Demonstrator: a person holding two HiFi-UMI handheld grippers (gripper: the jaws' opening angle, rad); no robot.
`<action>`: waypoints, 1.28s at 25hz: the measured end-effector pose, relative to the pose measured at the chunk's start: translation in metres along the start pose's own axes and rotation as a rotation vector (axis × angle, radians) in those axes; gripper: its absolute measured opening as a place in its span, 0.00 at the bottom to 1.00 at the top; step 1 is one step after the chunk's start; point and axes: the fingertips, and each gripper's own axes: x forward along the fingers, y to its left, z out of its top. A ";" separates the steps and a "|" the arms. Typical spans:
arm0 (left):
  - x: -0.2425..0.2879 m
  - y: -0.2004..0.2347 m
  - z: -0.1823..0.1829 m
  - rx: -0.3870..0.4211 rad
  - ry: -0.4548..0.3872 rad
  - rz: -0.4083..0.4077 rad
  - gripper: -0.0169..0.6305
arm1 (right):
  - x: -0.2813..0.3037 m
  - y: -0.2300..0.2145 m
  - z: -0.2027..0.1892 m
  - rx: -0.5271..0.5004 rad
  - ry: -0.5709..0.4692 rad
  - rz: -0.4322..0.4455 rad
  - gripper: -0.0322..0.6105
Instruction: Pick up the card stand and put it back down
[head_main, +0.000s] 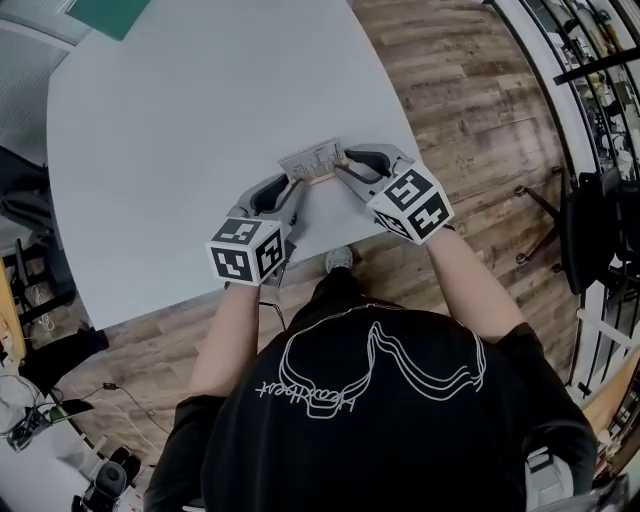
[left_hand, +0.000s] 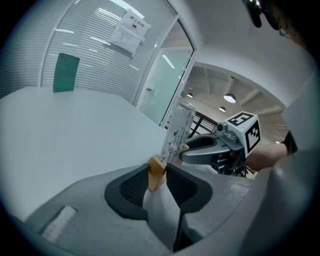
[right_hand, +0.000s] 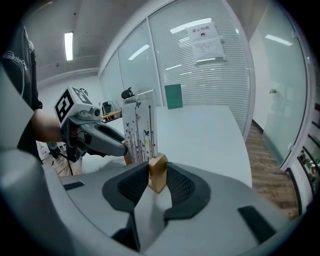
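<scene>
My left gripper (left_hand: 157, 176) and right gripper (right_hand: 157, 176) each clench one tip of the pale wooden card stand (head_main: 313, 166); uneven lifting could twist it free.

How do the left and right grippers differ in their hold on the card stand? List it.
The left gripper clamps the card stand's left end; the right gripper clamps its right end. The left gripper sits nearer the person than the right gripper. Shared: both pinch the wooden base.
</scene>
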 end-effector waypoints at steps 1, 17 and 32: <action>-0.002 -0.002 0.002 -0.002 -0.010 0.003 0.21 | -0.002 0.001 0.002 -0.001 -0.007 -0.002 0.23; -0.076 -0.098 0.027 0.042 -0.142 0.031 0.21 | -0.109 0.052 0.025 -0.012 -0.131 -0.024 0.23; -0.154 -0.208 0.021 0.101 -0.224 0.043 0.21 | -0.225 0.121 0.026 -0.027 -0.229 -0.043 0.23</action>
